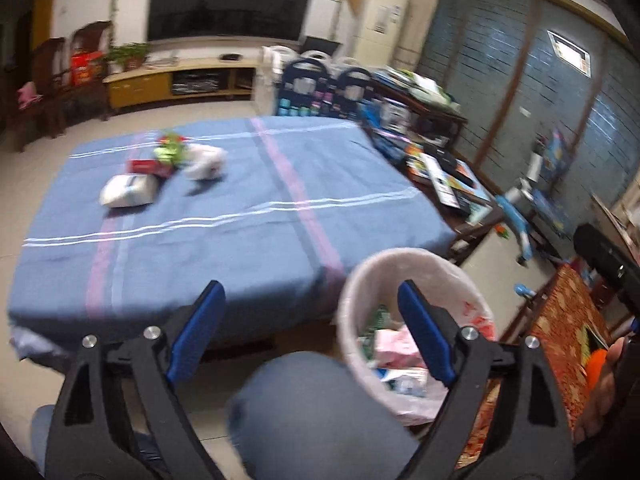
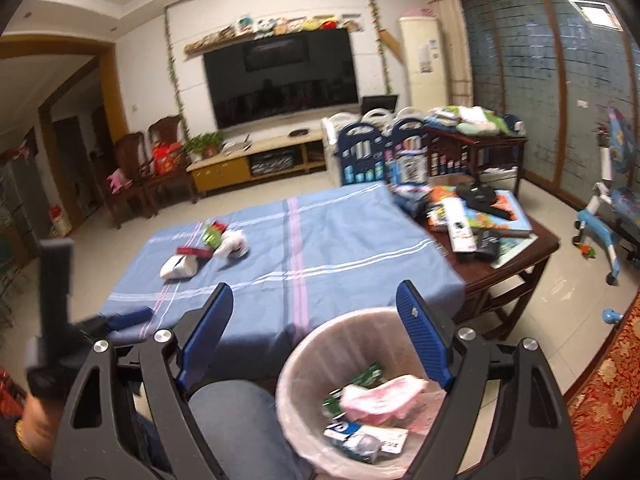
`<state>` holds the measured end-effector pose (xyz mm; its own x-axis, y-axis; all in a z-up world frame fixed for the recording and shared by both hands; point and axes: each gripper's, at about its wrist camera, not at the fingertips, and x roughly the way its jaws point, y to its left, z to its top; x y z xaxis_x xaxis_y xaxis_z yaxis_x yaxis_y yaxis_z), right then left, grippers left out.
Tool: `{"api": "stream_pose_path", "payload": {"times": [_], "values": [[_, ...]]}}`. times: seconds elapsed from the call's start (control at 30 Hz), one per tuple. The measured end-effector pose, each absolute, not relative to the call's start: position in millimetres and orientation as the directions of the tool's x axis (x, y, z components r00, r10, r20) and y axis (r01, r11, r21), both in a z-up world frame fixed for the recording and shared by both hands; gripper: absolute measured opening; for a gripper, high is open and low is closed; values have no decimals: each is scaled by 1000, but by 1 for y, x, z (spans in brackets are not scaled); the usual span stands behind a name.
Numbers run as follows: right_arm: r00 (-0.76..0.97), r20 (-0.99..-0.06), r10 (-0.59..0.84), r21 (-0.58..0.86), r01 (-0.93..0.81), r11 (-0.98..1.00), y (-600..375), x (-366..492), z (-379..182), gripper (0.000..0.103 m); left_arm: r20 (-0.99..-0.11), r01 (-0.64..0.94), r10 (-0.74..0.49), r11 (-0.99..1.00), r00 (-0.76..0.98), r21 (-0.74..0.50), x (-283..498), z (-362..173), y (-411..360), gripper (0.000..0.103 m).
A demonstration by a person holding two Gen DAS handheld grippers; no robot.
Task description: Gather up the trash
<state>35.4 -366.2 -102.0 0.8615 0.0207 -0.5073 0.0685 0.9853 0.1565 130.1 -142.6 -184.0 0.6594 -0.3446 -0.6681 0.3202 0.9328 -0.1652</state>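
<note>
Tiled floor (image 2: 256, 208) runs back to a white wall with a big dark TV (image 2: 282, 76) over a low yellow cabinet (image 2: 256, 164), and wooden chairs (image 2: 160, 160) stand to the left. Nearer, a blue striped cloth (image 2: 320, 248) covers a table, with a dark wooden side table (image 2: 516, 256) heaped with books and boxes touching its right edge. Below the cloth's near edge stands a bin (image 2: 298, 364) lined with a pale pink bag, holding pink tissue, green wrappers and a blue-and-white carton. The person's jeans-clad knee (image 1: 316, 412) sits just left of the bin. The right gripper (image 2: 316, 328) hangs above the bin's rim, jaws spread wide, nothing between them. The left gripper (image 1: 310, 316) is likewise spread and empty, its right finger over the bin. More trash (image 2: 204, 248) lies clustered on the cloth's far left part: a white wad, a red box, a green wrapper and a crumpled white bag, well apart from both grippers.
</note>
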Motion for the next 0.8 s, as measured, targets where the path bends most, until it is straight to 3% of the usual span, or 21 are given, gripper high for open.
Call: {"api": "stream_pose_path", "payload": {"times": [0.3,0.5,0.8], "values": [[816,-543,198,162,-130,978,-281,69,-118,82,-649,37,-88,995,756,-92,113,-171,-19,92],[793,-558,244,166,-182,969,-248,80,-123,82,-662,-46,-41,993,748,-113,112,-176,25,92],[778,-585,227,155,-167,974,-244,90,-133,82,-673,-40,-50,992,738,-117,122,-186,30,92]]}}
